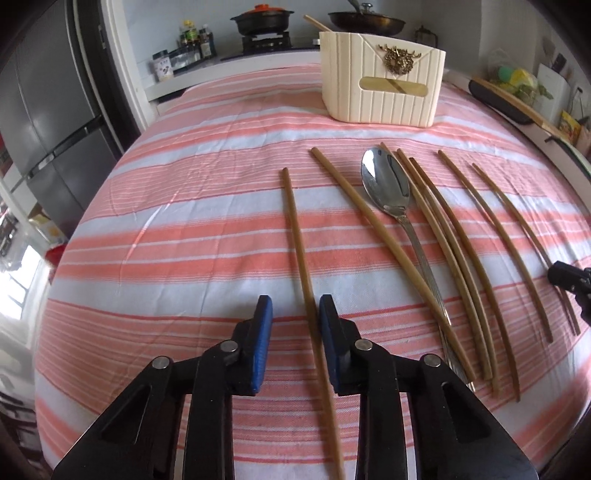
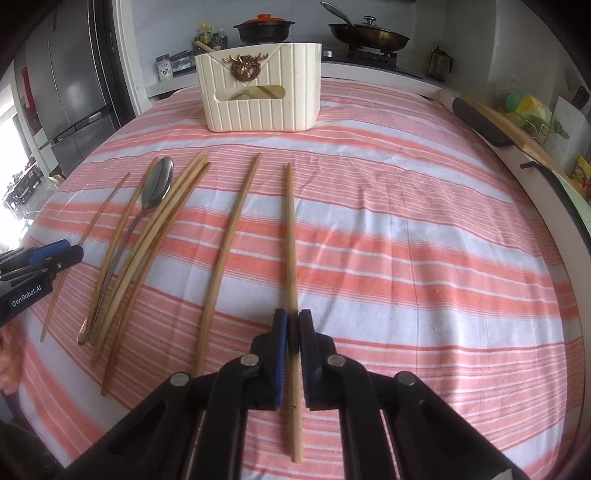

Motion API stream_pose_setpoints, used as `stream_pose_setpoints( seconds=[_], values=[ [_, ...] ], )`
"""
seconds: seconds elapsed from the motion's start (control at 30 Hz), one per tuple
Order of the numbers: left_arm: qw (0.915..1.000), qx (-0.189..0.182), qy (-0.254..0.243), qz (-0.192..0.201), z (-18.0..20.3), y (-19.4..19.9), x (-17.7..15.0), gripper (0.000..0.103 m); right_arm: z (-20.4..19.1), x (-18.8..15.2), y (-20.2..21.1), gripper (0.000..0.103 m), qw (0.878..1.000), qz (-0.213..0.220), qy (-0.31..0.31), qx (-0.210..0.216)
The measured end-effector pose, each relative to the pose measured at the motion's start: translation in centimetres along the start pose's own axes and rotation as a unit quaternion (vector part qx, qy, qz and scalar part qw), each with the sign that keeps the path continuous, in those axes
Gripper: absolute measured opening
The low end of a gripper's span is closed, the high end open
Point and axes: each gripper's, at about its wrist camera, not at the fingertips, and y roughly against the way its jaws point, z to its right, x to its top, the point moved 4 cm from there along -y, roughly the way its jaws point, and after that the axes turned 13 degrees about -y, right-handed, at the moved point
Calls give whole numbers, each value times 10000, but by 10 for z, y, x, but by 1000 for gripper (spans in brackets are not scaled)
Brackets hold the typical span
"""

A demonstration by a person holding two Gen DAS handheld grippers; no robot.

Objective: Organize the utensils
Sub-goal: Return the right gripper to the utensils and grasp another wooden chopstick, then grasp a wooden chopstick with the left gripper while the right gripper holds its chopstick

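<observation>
My right gripper point(image 2: 291, 321) is clamped on the rightmost chopstick point(image 2: 291, 236), blue pads tight against both of its sides near the lower end; the stick lies flat on the striped cloth point(image 2: 406, 258) and runs away toward the cream utensil holder point(image 2: 258, 110) at the far side of the table. My left gripper point(image 1: 295, 308) sits low over the leftmost chopstick point(image 1: 295, 229); that stick runs between the blue pads, close against the right-hand pad, with a clear gap on the other side, so I read it as not yet clenched. Between my two sticks lie the rest: a metal spoon point(image 1: 388, 188) with its bowl toward the holder, a long chopstick point(image 1: 369, 218) crossing its handle, and a loose fan of further chopsticks point(image 1: 454, 240) beside it. One chopstick tip pokes up out of the holder. Behind the table, two pans point(image 1: 365, 20) sit on a stove.
</observation>
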Motion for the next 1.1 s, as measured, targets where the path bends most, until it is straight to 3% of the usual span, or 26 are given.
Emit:
stream_pose_setpoints(
  seconds=[0.23, 0.37, 0.43, 0.5, 0.73, 1.0, 1.1],
  values=[
    [9999, -123, 19, -73, -17, 1, -8, 29, 26, -11, 14, 7, 9995, -158, -71, -273],
    [9988, -484, 59, -87, -22, 0, -5, 61, 28, -7, 13, 9, 9990, -364, -78, -229],
    [9974, -714, 66, -91, -25, 0, -3, 67, 27, -5, 12, 22, 9985, -524, -37, -134],
    [9961, -869, 44, -147, -28, -1, 0, 68, 26, -3, 11, 29, 9975, -702, 13, -37],
    [9955, -843, -228, -361, -31, -17, 20, 68, 29, 12, 2, 29, 9915, -1287, -67, 200],
    [9936, -869, -320, -644, -41, -49, 48, 67, 27, 52, -29, 29, 9900, -1405, 54, 84],
    [9921, -954, -328, -742, -44, -56, 59, 62, 19, 73, -44, 29, 9900, -1407, 42, 101]
  ],
)
